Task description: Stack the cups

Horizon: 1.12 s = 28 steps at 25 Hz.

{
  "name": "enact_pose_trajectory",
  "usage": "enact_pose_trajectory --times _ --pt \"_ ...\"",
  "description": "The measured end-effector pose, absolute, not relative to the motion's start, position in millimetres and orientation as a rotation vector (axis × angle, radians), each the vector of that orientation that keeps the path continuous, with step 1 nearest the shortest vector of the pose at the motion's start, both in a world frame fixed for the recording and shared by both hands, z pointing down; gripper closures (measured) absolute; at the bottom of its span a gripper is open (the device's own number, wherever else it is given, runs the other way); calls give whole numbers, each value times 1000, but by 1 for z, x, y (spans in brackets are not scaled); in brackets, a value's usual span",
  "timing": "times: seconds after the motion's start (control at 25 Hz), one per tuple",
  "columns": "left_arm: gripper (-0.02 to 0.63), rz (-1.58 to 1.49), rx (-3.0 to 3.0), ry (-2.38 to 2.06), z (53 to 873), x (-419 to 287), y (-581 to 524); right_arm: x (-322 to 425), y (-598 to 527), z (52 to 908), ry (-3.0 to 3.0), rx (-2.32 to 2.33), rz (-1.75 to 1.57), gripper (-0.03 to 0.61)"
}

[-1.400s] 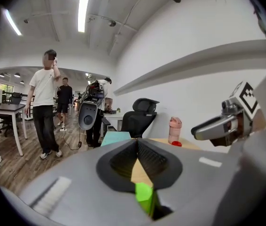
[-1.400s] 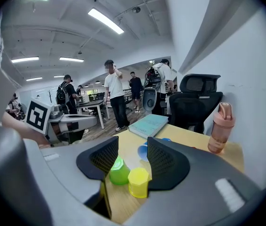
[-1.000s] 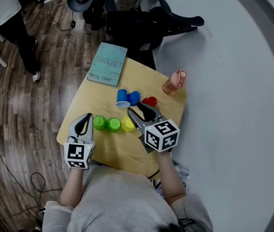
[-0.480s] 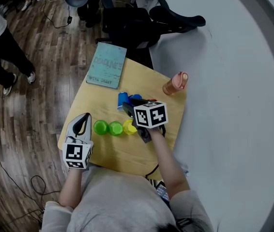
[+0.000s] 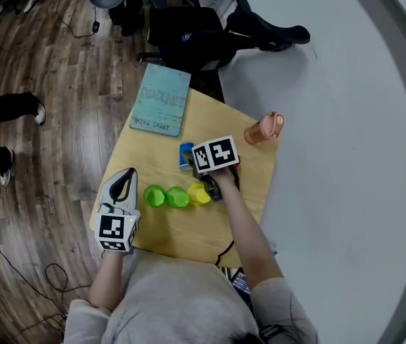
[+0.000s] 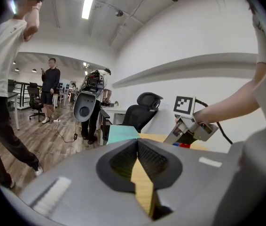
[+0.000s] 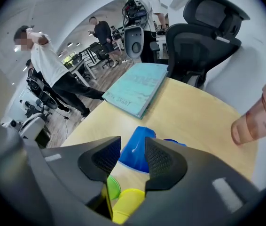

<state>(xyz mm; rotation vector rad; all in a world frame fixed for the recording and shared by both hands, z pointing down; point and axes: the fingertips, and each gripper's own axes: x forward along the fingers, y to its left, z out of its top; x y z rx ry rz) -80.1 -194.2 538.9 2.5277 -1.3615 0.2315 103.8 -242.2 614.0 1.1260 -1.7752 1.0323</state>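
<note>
Head view: left hand-held gripper (image 5: 127,175) closed, right hand-held gripper (image 7: 133,146) parted over yellow cup (image 7: 128,199).

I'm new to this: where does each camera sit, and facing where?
Head view: on the head, looking down at the table; arms show.
Left gripper view: on left gripper, level across the table; shut fingers show.
Right gripper view: on right gripper, tilted down at a blue cup; its fingers, just closed partway, grip nothing.
All share the teal book.
</note>
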Motion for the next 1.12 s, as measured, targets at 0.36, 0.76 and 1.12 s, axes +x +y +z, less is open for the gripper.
enact_pose_trajectory --times 0.36,0.76,1.12 --pt "555 216 2518 -1320 548 -86 -205 101 -247 635 -1660 1088 1026 417" --pt "555 209 2513 -1304 550 -93 -208 77 -245 642 -1617 880 901 417" --pt "555 198 2511 -1301 549 -92 -209 71 -248 645 -1554 867 824 417"
